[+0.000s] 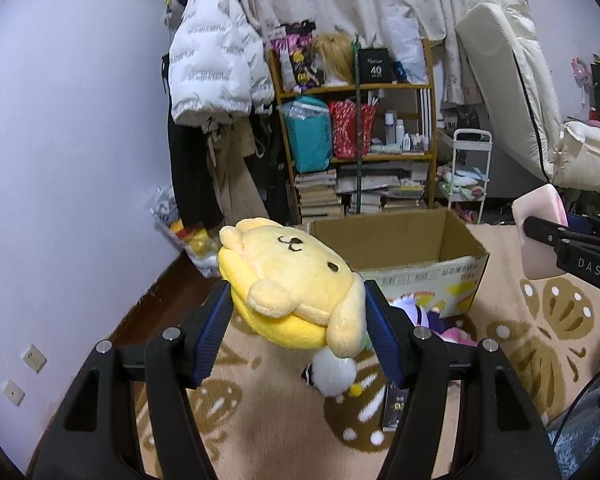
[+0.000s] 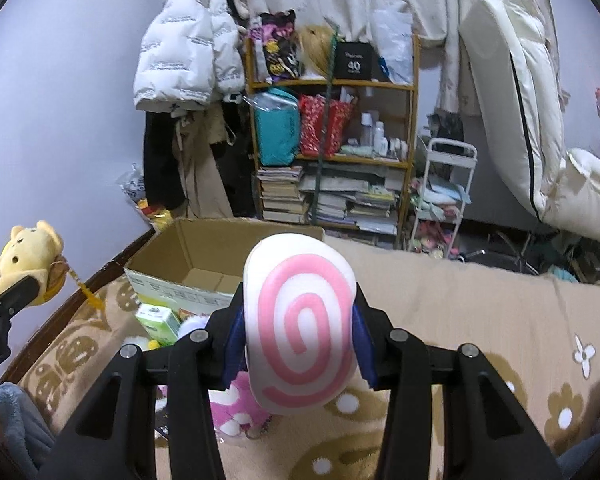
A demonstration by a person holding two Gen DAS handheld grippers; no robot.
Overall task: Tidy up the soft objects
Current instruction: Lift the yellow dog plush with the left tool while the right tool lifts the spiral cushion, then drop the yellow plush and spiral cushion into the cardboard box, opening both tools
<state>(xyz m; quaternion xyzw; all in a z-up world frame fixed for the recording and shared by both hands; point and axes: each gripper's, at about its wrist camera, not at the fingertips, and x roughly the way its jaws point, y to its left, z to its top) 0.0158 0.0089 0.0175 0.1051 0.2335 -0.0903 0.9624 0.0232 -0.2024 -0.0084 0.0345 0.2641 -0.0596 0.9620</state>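
Note:
My left gripper (image 1: 298, 312) is shut on a yellow plush dog (image 1: 292, 284), held above the rug with its face turned up; the same yellow plush dog (image 2: 30, 260) shows at the left edge of the right wrist view. My right gripper (image 2: 298, 336) is shut on a white soft cushion with a pink spiral (image 2: 302, 332); the cushion (image 1: 540, 236) appears at the right edge of the left wrist view. An open cardboard box (image 1: 400, 256) (image 2: 196, 264) stands on the rug just beyond both grippers, and its inside looks empty.
More soft toys lie on the patterned rug (image 2: 480, 320) in front of the box: a white and purple plush (image 1: 416, 312), a pink plush (image 2: 236, 404), a green carton (image 2: 158, 322). A cluttered shelf (image 1: 356, 128), hanging coats (image 1: 216, 60) and a white trolley (image 2: 440, 196) line the far wall.

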